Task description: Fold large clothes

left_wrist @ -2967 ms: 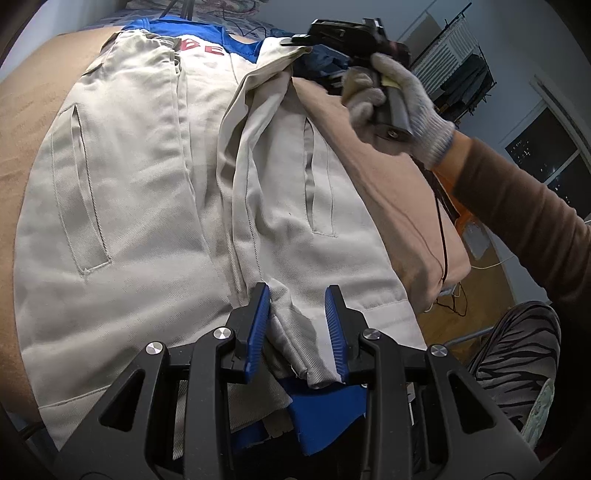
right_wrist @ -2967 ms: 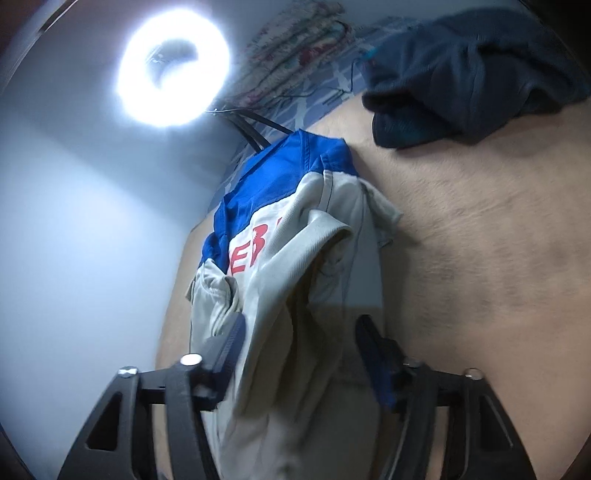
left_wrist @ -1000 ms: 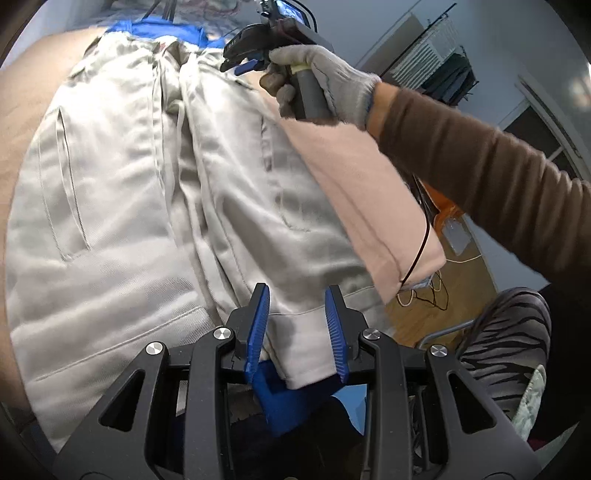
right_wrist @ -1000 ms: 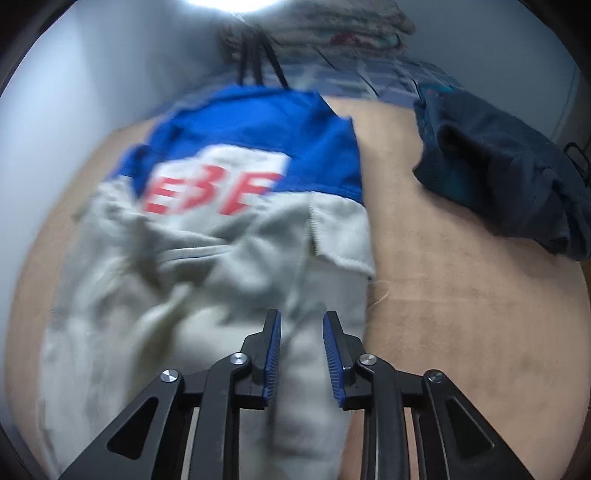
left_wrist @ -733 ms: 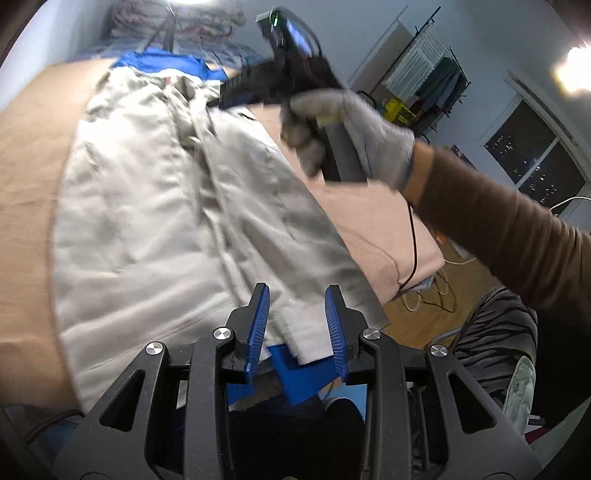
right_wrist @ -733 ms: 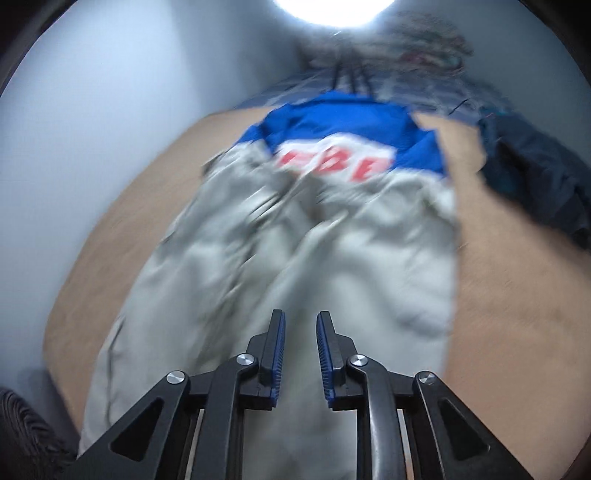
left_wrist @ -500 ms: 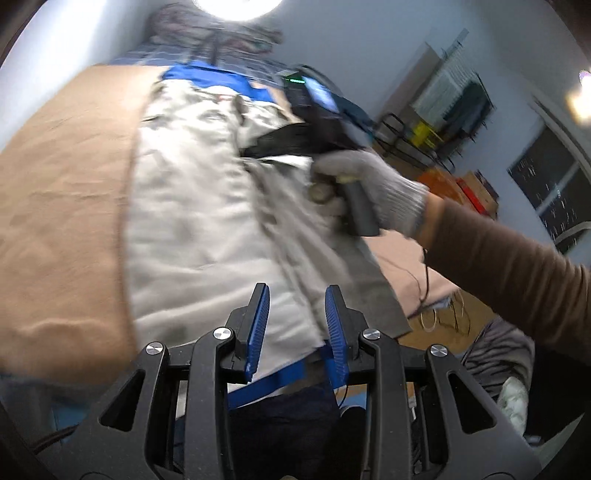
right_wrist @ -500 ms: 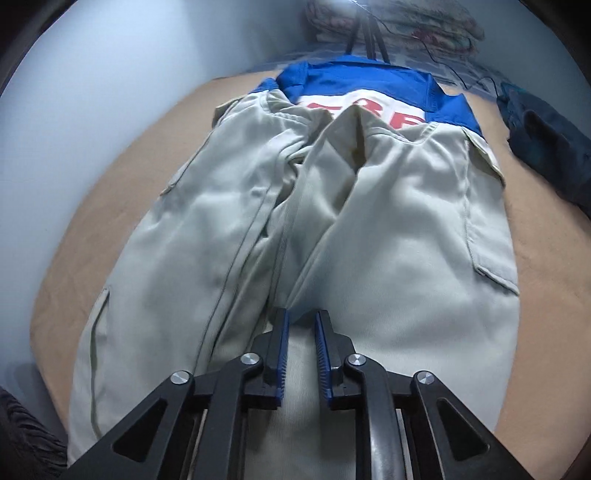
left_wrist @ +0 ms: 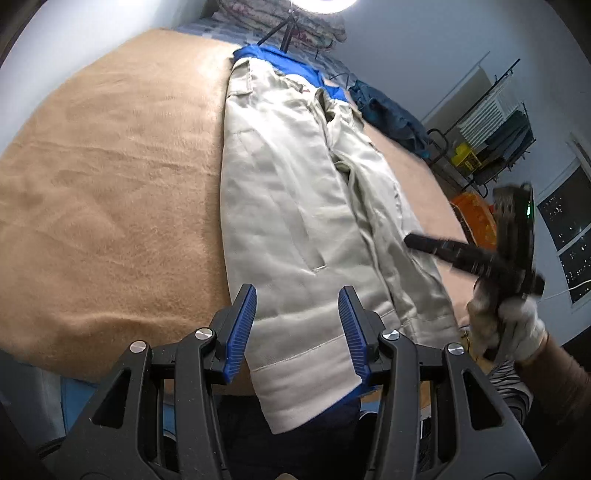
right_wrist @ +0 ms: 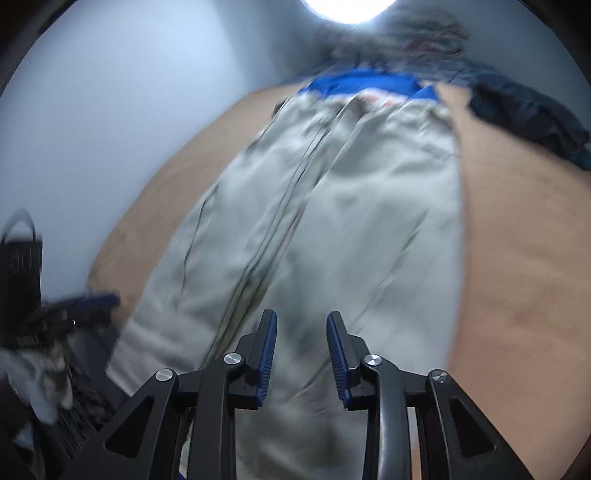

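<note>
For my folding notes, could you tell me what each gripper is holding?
Nothing: the left gripper and right gripper are opening, clear of the beige garment.

Your main light is the ring lamp (left_wrist: 319,3) at the top edge of both views; it blows out to pure white and leaves the room cool and dim. Your left view is sharp, except for the blurred right gripper (left_wrist: 476,254). Your right view is smeared with motion blur throughout. Fisheye bending and dark vignette crowd every corner.
</note>
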Motion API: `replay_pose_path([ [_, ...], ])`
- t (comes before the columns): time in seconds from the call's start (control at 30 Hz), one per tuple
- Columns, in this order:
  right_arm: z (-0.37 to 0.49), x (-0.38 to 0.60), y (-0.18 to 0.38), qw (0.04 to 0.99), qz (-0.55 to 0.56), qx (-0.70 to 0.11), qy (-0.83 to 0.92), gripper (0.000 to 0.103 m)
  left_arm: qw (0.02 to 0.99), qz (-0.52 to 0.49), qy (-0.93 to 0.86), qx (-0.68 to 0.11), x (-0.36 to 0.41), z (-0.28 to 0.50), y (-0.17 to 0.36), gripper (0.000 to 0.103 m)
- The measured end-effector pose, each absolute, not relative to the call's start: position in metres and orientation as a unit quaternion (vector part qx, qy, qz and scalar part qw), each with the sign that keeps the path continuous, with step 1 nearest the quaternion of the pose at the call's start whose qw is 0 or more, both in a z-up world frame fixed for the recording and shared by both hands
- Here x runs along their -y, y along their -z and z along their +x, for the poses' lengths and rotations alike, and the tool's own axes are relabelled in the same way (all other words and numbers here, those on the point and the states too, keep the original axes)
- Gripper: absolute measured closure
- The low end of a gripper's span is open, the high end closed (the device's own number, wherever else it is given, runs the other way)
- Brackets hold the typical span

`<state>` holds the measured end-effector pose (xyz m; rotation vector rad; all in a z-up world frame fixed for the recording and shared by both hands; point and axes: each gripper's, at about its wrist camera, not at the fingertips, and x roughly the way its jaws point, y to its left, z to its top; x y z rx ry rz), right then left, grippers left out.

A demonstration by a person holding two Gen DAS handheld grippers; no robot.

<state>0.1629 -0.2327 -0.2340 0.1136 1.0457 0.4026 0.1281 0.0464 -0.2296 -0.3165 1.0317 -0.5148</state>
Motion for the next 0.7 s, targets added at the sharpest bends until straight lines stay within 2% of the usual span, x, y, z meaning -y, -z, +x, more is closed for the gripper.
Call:
replay_pose_path([
  [0.07,0.153,0.210,0.253,0.838,-0.003,-0.509,-0.195,0.076,0.827,-0.147,0.234,-0.489,-0.047,0.130,0.235,0.057],
  [0.13,0.145,0.194,0.261,0.849,-0.073,-0.490,-0.186,0.076,0.828,-0.149,0.226,-0.492,-0.049,0.128,0.237,0.057],
  [0.17,0.142,0.193,0.257,0.846,-0.079,-0.494,-0.184,0.076,0.825,-0.155,0.223,-0.495,-0.052,0.129,0.238,0.056],
  [0.2,0.141,0.195,0.253,0.843,-0.075,-0.500,-0.185,0.077,0.823,-0.161,0.221,-0.498,-0.054,0.130,0.239,0.052],
  [0.27,0.133,0.209,0.236,0.846,-0.042,-0.494,-0.194,0.071,0.813,-0.192,0.221,-0.503,-0.065,0.132,0.242,0.046],
  [0.33,0.122,0.229,0.221,0.859,-0.007,-0.477,-0.188,0.047,0.799,-0.220,0.228,-0.511,-0.073,0.133,0.245,0.046],
  [0.4,0.112,0.250,0.213,0.865,0.038,-0.464,-0.188,0.037,0.783,-0.242,0.234,-0.523,-0.078,0.133,0.251,0.046],
  [0.6,0.101,0.310,0.230,0.828,0.142,-0.517,-0.164,0.035,0.723,-0.308,0.264,-0.560,-0.079,0.135,0.277,0.046],
  [0.7,0.099,0.325,0.248,0.798,0.203,-0.538,-0.182,0.038,0.708,-0.318,0.269,-0.570,-0.076,0.134,0.284,0.046],
])
